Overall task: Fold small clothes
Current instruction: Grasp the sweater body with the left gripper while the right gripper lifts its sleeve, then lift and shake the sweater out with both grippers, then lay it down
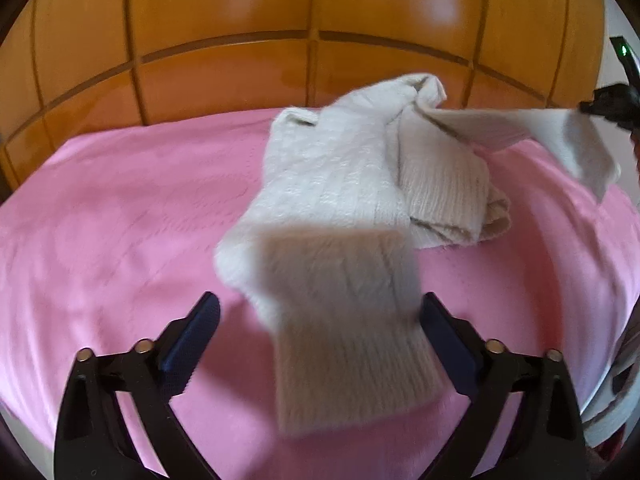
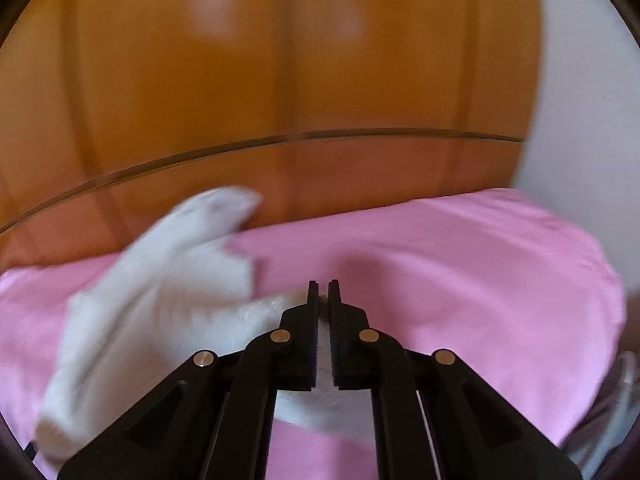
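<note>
Now our right gripper [image 2: 323,292] pinches the sock's [image 1: 328,200] far end at three o'clock to straighten it, while our left gripper [image 1: 320,312] gapes around its cuff.

Cream knit garment [image 2: 152,300] motion-blurred left of the right gripper [image 2: 323,292], pinched portion hidden between the pads, wooden headboard [image 2: 280,80] beyond it blurred, grain unreadable

One knit garment [image 1: 340,184], two grippers: left gripper [image 1: 320,312], right gripper [image 2: 323,288].
</note>
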Motion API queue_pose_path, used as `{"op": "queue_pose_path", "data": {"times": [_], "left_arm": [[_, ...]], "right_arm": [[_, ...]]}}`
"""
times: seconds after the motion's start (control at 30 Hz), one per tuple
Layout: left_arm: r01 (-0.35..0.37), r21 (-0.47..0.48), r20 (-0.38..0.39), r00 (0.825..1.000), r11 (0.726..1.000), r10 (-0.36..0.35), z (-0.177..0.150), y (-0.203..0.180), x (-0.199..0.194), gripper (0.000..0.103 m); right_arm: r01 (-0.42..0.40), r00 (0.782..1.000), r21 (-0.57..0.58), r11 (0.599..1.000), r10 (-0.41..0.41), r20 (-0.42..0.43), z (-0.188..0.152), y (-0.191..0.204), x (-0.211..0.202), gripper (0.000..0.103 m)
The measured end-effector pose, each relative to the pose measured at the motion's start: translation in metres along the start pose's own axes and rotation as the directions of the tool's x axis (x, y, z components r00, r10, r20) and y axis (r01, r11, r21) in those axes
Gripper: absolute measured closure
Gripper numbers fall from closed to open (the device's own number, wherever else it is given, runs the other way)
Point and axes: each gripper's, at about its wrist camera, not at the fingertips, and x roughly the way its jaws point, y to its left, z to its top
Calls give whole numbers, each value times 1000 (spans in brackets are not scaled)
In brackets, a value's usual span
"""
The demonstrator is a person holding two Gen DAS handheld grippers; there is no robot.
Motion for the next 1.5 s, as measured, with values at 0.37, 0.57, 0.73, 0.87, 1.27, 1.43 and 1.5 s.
{"op": "queue_pose_path", "data": {"times": [0.37, 0.57, 0.73, 0.87, 1.27, 1.43, 1.5], "left_arm": [[-28, -240, 65, 997, 970, 45, 104, 124, 16, 92], [-210, -447, 87, 957, 870, 275, 184, 234, 19, 78], [-161, -533, 118, 958, 831, 262, 163, 250, 20, 24], [53, -507, 94, 996, 860, -6, 113, 217, 40, 32], [374, -484, -42, 893, 791, -448, 72, 77, 108, 90], [350, -440, -15, 918, 827, -397, 90, 85, 92, 94], [341, -406, 27, 932, 848, -362, 99, 99, 67, 95]], "right_arm": [[-99, 989, 55, 994, 105, -105, -16, -16, 44, 49], [-442, 846, 114, 890, 456, -277, -76, 48, 38, 49], [-621, 641, 303, 723, 691, -334, -119, 102, 28, 59], [-669, 531, 422, 612, 791, -305, -136, 126, 19, 70], [-641, 562, 434, 633, 772, -297, -132, 174, 45, 90], [-672, 636, 302, 676, 736, -232, -101, 147, 7, 93], [-679, 660, 251, 690, 723, -203, -88, 130, -12, 93]]}}
